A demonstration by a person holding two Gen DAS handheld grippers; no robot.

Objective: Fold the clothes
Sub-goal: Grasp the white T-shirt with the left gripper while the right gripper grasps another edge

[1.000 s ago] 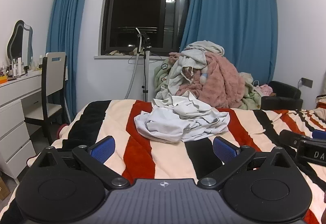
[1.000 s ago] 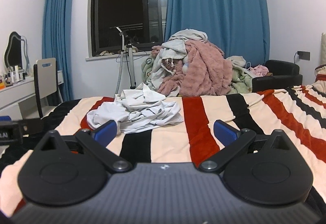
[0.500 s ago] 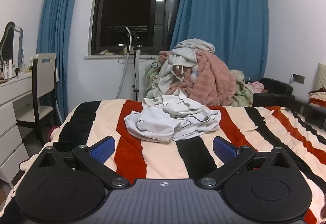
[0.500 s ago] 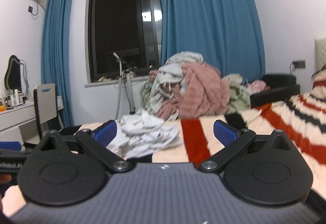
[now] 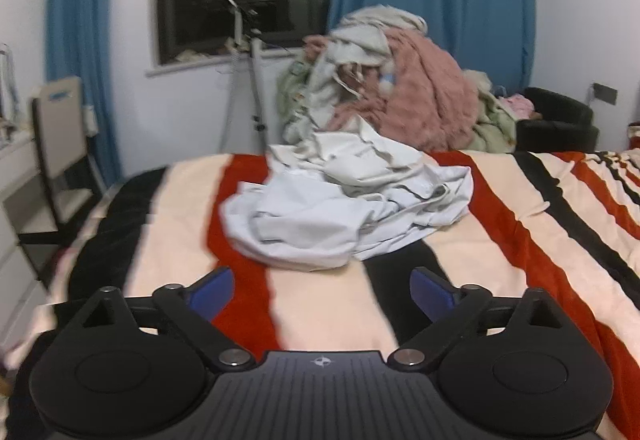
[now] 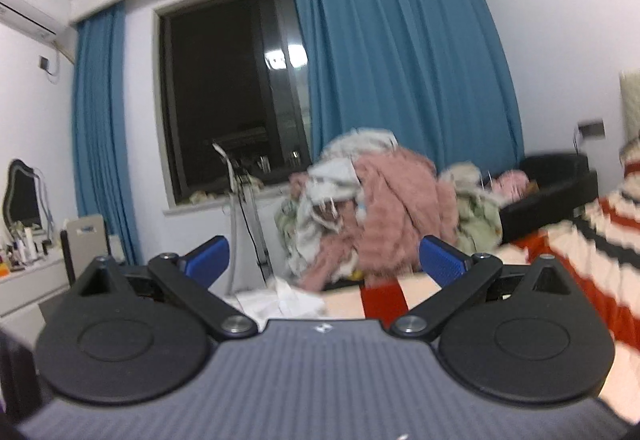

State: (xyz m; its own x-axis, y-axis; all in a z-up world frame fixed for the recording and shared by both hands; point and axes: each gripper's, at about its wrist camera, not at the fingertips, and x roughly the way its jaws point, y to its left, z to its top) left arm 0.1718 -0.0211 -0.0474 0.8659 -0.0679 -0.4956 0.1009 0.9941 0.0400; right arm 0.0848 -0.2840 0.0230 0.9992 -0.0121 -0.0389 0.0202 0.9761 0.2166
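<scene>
A crumpled heap of white and pale grey clothes point(image 5: 344, 199) lies on the striped bed cover point(image 5: 500, 232), just ahead of my left gripper point(image 5: 322, 290). That gripper is open and empty, held low over the cover, short of the heap. My right gripper point(image 6: 324, 264) is open and empty and tilted upward; only the top of the white heap point(image 6: 280, 300) shows between its blue fingers point(image 6: 442, 264), mostly hidden by the gripper body.
A large pile of pink, white and green laundry point(image 5: 392, 95) stands beyond the bed's far edge. A black armchair point(image 5: 560, 123) is at the right. A chair point(image 5: 56, 135) and white dresser are at the left. A stand point(image 5: 248, 71) is under the window.
My left gripper has moved forward toward the white heap, which now looks larger. My right gripper has tilted upward, so the bed and heap sank low in its view.
</scene>
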